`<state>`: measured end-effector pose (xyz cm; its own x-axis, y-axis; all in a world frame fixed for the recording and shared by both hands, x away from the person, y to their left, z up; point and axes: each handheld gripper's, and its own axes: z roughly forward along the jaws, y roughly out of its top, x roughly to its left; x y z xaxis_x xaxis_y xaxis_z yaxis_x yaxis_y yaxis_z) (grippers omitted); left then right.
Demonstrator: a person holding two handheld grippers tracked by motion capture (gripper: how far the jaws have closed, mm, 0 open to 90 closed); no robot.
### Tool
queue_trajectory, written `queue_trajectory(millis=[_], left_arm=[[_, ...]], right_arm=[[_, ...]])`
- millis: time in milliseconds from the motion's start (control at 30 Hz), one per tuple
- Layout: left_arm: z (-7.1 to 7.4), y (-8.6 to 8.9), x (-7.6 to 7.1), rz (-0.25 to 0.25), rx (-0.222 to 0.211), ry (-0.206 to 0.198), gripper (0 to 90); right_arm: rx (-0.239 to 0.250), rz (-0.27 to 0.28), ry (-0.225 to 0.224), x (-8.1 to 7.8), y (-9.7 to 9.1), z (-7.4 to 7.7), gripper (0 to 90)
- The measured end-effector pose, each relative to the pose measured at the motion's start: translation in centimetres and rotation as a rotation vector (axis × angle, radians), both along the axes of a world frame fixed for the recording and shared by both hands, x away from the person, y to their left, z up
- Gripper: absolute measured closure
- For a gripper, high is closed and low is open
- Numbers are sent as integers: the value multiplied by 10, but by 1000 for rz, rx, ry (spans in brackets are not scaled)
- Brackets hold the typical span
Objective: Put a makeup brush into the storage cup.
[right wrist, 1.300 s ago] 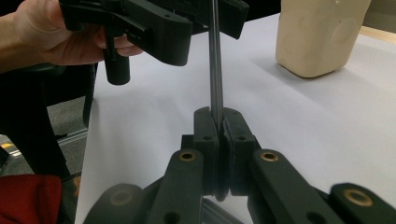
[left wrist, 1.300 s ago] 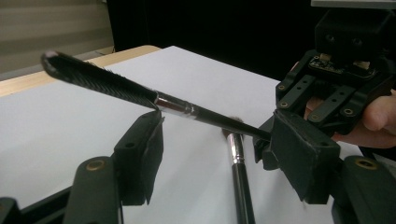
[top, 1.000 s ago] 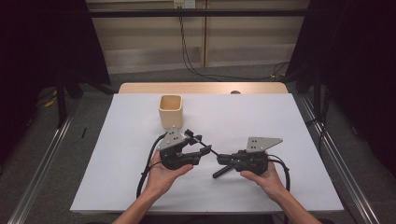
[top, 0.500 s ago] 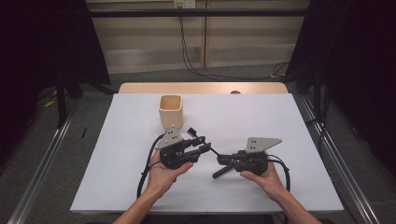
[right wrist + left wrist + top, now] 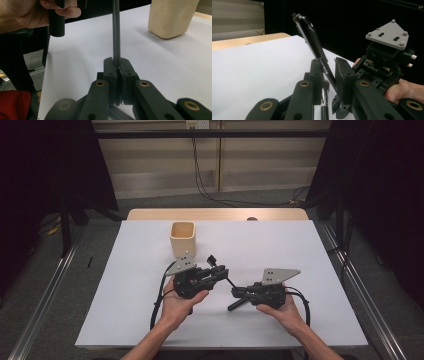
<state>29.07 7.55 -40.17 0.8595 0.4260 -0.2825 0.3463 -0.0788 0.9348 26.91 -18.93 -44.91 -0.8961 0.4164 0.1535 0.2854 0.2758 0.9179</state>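
Observation:
A thin black comb with a long rod handle [image 5: 116, 30] runs between my two grippers above the white table [image 5: 300, 250]. My right gripper [image 5: 236, 292] [image 5: 116, 65] is shut on the rod. The comb's toothed head [image 5: 310, 37] slants up through my left gripper [image 5: 220, 271] [image 5: 328, 75]. Those jaws have just been closing and stand narrowly apart on either side of the comb, with a gap still showing. Under them lies a black brush with a silver ferrule [image 5: 324, 98] [image 5: 234, 305]. Each gripper is held by a hand near the table's front.
A beige square cup [image 5: 182, 238] [image 5: 172, 17] stands upright on the table behind the left gripper. The right gripper's grey plate [image 5: 388, 35] is close to the left jaws. Cables [image 5: 159, 305] trail off both grippers toward the front edge.
The left gripper's jaws have drawn in around the comb head, from wide apart to nearly together. Both hands have stayed where they were.

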Motion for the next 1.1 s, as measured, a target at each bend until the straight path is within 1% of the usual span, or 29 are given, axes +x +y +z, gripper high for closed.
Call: queue_trajectory(millis=[33, 100, 233, 267, 333, 367, 467, 633, 767, 1000, 1100], left_arm=[[0, -1, 0, 4, 6, -4, 781], [-2, -3, 1, 12, 10, 3, 778], [-2, -4, 2, -11, -11, 26, 804], [-2, -4, 2, -10, -14, 26, 809], [-1, -4, 2, -18, -32, 42, 819], [-1, -5, 2, -20, -25, 33, 820], [0, -8, 0, -33, -19, 20, 828], [2, -10, -1, -53, -40, 29, 849], [4, -11, -3, -65, -35, 18, 856], [5, -10, -3, -58, -33, 12, 857], [6, -9, -2, -50, -32, 16, 857]], right_arm=[[-2, 0, 1, 0, 0, 0, 860], [-8, -7, 3, 0, 0, -1, 859], [-17, -9, 16, 1, 1, -4, 856], [-15, -10, 15, 1, 1, -4, 855], [-16, -13, 11, 1, 1, -4, 853], [-13, -14, 11, 1, 1, -4, 852], [-24, -20, 12, 1, 1, -4, 847], [-20, -33, 8, 1, 0, -4, 829], [-17, -35, 9, 1, 0, -4, 814], [-4, -33, 12, 0, 1, -3, 735], [15, -44, 19, -1, 0, -2, 683]])
